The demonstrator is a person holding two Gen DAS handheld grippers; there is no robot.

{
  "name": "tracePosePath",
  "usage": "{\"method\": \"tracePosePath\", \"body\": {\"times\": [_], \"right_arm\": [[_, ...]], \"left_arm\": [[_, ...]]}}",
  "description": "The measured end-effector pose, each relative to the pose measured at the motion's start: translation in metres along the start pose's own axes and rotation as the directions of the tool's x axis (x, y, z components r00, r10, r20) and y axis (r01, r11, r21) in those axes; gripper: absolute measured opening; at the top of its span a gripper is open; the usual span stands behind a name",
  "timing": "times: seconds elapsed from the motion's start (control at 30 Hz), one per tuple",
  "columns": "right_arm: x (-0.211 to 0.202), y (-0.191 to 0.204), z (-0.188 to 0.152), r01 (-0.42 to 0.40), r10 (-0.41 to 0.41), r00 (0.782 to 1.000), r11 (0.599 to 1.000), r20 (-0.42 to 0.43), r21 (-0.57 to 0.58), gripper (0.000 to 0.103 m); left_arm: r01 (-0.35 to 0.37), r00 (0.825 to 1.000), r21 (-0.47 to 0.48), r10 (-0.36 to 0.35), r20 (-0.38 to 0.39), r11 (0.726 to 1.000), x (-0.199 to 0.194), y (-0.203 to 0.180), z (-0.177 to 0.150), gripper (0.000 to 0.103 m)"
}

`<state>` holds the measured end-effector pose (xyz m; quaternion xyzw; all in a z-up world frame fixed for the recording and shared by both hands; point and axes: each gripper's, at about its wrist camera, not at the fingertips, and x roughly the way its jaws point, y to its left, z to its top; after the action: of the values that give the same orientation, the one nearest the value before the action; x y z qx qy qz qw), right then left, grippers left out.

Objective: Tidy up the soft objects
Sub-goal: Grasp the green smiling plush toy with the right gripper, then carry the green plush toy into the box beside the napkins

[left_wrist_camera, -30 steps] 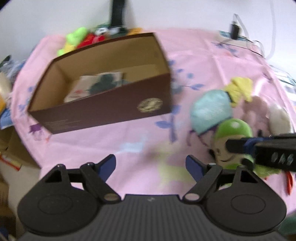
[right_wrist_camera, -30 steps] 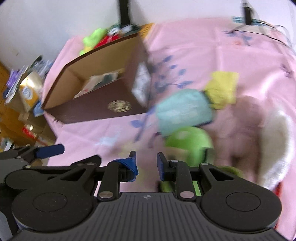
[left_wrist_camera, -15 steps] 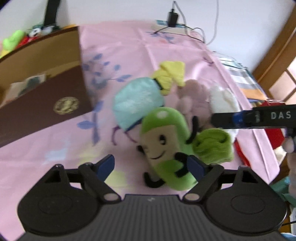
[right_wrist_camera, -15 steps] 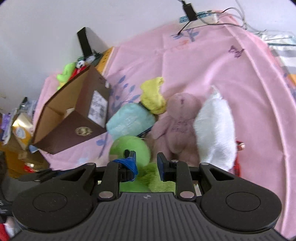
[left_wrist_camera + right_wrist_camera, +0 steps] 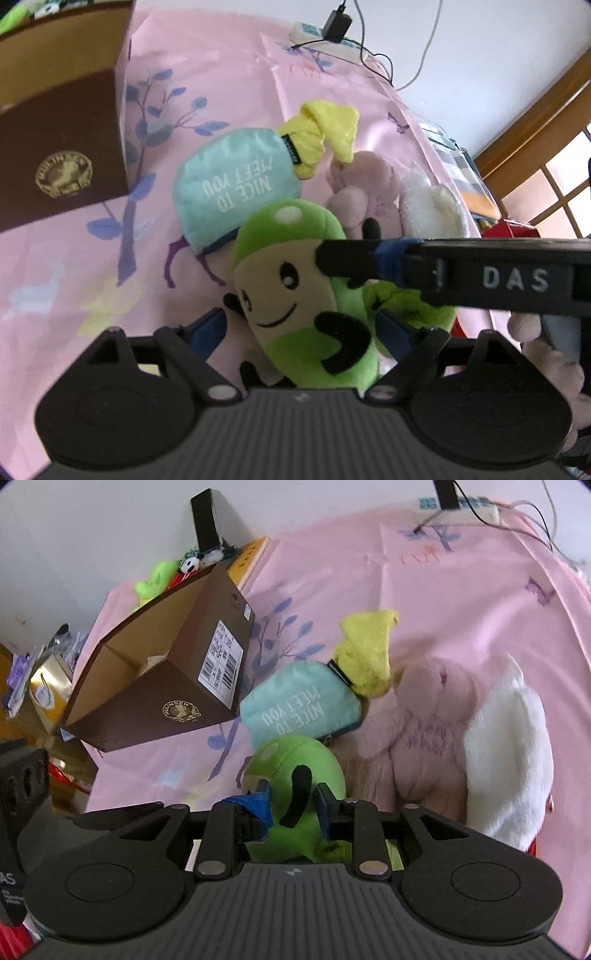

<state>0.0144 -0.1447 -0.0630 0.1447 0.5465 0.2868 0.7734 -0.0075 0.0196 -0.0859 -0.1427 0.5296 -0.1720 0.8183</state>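
A green plush with a smiling face [image 5: 295, 295] lies on the pink cloth. My left gripper [image 5: 301, 330] is open, one finger on each side of the plush's lower body. My right gripper [image 5: 293, 803] has its fingers around the plush's green head [image 5: 295, 760], pressing its sides. In the left wrist view the right gripper's finger [image 5: 351, 262] crosses the plush's face. Behind it lie a teal pouch plush with a yellow top [image 5: 236, 184], a pink bunny [image 5: 424, 716] and a white plush [image 5: 509, 746]. An open brown box [image 5: 166, 686] stands to the left.
More toys [image 5: 159, 578] and a black stand [image 5: 205, 517] sit behind the box by the wall. A power strip with cables [image 5: 325, 31] lies at the far edge. Clutter and cartons [image 5: 40, 686] are beyond the cloth's left edge.
Both grippers have moved in onto the green plush. The left gripper now straddles its body, and the right gripper's fingers have closed in around its head.
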Motion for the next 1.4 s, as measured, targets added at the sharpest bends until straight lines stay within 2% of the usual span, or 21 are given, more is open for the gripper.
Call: {"method": "tracePosePath", "body": {"times": [0.1, 0.23, 0.37, 0.6, 0.7, 0.9, 1.0, 1.1, 1.2, 1.4], "right_arm": [[0.002, 0.0, 0.004, 0.002, -0.002, 1.0, 0.999, -0.018, -0.032, 0.011], [0.002, -0.003, 0.006, -0.004, 0.002, 0.999, 0.999, -0.054, -0.038, 0.014], [0.002, -0.012, 0.009, -0.011, 0.012, 0.997, 1.0, -0.074, 0.014, 0.017], [0.004, -0.024, 0.008, -0.077, 0.088, 0.99, 0.992, -0.11, 0.098, 0.019], [-0.005, -0.017, 0.007, -0.101, 0.107, 0.99, 0.992, -0.087, 0.071, 0.018], [-0.032, 0.004, 0.014, -0.175, 0.175, 0.985, 0.985, 0.005, -0.012, 0.018], [-0.045, 0.018, 0.02, -0.219, 0.224, 0.973, 0.973, 0.063, -0.075, 0.018], [-0.053, 0.035, 0.032, -0.272, 0.289, 0.951, 0.952, 0.111, -0.142, 0.018], [-0.051, 0.057, 0.049, -0.33, 0.362, 0.922, 0.921, 0.14, -0.206, 0.019], [-0.027, 0.126, 0.086, -0.383, 0.446, 0.882, 0.867, 0.152, -0.319, 0.019]], "left_arm": [[0.039, 0.999, -0.029, -0.039, 0.001, 0.999, 0.006, 0.006, 0.003, 0.076], [0.07, 0.997, -0.03, -0.069, 0.022, 0.997, 0.009, 0.009, 0.007, 0.071], [0.06, 0.997, 0.004, -0.06, 0.05, 0.998, 0.01, 0.004, 0.007, 0.068], [0.059, 0.997, 0.005, -0.059, 0.057, 0.998, 0.005, 0.005, 0.003, 0.061], [0.036, 0.996, 0.022, -0.038, 0.077, 0.999, -0.007, -0.002, 0.003, 0.06], [-0.005, 0.984, 0.058, -0.005, 0.18, 0.998, -0.046, -0.011, 0.009, 0.06], [-0.047, 0.968, 0.077, 0.026, 0.25, 0.996, -0.072, -0.018, 0.013, 0.06], [-0.109, 0.944, 0.09, 0.074, 0.323, 0.99, -0.101, -0.02, 0.021, 0.06], [-0.179, 0.912, 0.09, 0.131, 0.388, 0.98, -0.131, -0.015, 0.031, 0.06], [-0.292, 0.851, 0.055, 0.233, 0.47, 0.955, -0.186, 0.025, 0.056, 0.06]]}}
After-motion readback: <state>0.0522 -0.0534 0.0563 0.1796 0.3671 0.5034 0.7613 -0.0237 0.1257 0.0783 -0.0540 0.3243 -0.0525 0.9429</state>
